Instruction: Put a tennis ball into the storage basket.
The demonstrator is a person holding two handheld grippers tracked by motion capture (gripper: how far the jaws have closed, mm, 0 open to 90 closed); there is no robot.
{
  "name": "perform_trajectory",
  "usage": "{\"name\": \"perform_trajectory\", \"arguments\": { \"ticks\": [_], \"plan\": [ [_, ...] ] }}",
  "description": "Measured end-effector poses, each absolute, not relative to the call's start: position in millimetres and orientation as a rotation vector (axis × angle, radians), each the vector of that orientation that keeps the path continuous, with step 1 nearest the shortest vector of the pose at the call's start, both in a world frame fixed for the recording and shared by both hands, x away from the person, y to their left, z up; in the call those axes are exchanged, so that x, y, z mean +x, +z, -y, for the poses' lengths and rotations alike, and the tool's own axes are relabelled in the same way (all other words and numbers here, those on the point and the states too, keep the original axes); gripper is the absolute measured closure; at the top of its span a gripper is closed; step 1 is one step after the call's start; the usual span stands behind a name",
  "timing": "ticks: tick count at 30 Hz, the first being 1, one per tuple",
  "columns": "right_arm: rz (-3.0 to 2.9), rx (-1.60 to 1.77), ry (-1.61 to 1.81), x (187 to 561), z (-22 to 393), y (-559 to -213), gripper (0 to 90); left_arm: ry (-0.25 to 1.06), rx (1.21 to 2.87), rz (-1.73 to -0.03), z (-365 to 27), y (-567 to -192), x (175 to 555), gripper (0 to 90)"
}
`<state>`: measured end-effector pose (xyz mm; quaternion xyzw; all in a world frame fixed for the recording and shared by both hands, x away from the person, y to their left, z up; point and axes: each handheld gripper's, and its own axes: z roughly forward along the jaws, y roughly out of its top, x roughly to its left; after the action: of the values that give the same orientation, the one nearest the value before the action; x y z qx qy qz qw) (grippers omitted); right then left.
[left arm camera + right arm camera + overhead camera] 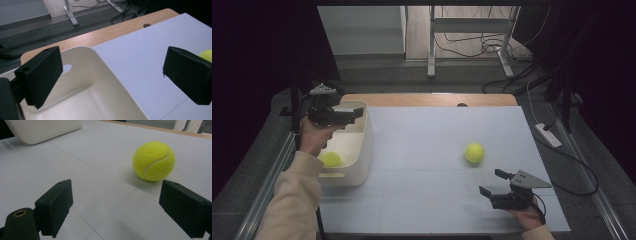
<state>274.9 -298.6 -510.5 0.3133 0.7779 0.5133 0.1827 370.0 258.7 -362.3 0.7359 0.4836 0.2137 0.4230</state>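
My left gripper (pixel 357 113) hangs over the far end of the white bin (pixel 364 150) at the left of the tabletop (pixel 427 140), its jaws spread wide with nothing between them; one tennis ball (pixel 331 159) already lies in the near part of that bin. My right gripper (pixel 492 183) sits low near the right front of the tabletop, jaws likewise wide apart and empty, and the second tennis ball (pixel 474 152) rests on the bare surface just beyond it, a little to its left, not touching either jaw. In the right gripper view that ball (pixel 153 161) lies toward the right-hand jaw rather than midway between the two, so I judge the step in hand is to pick it up, and to do it well I should first shift the gripper sideways until the ball is centred in the gap. Then I would slide forward low over the surface until the pads flank the ball's widest part, and close gently, since a ball will roll off if one pad nudges it first. The left gripper should stay clear of the bin's opening so the drop has room.
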Motion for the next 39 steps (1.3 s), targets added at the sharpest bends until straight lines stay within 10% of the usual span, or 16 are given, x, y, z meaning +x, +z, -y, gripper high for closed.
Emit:
{"name": "perform_trajectory", "arguments": {
  "ticks": [39],
  "plan": [
    [-2.185,0.887,1.439,270.6,302.1,-510.4,12.0,0.422,1.837,-0.990,-212.7,-358.2,353.7,3.3]
  ]
}}
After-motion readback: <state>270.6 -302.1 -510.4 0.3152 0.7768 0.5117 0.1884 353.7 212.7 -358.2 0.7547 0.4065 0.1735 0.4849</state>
